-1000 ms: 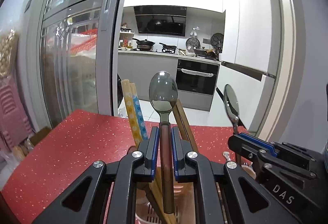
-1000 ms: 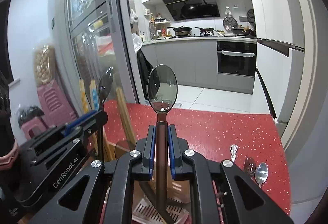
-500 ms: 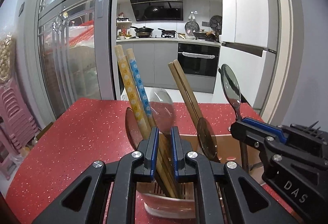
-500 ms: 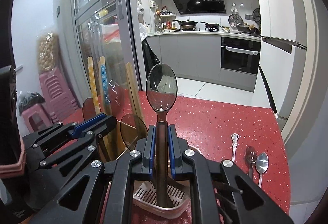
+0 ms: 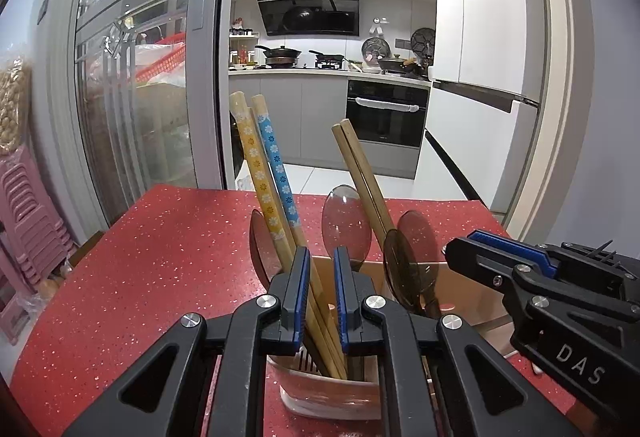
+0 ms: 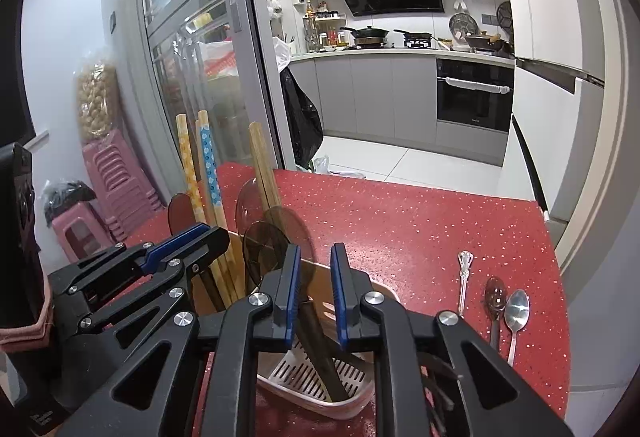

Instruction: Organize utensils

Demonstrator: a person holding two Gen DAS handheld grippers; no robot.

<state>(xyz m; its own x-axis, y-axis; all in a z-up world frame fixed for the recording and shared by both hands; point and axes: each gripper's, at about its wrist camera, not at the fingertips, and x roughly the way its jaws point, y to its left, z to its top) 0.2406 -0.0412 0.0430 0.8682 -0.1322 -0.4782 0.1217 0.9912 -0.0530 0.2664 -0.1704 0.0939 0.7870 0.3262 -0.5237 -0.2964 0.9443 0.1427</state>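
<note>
A beige utensil holder stands on the red table, right under both grippers; it also shows in the right wrist view. It holds patterned chopsticks, plain wooden chopsticks and several translucent brown spoons. My left gripper is open and empty just above the holder's rim. My right gripper is open and empty above the holder, with a brown spoon handle leaning below it. Both spoons now rest in the holder.
On the table to the right lie a silver utensil with an ornate handle, a dark spoon and a silver spoon. The table's far edge faces the kitchen. Pink stools stand at the left.
Both grippers lowered their brown spoons into the holder and opened. The left let go first, the right in the last half second. Both spoons now stand in the holder.
</note>
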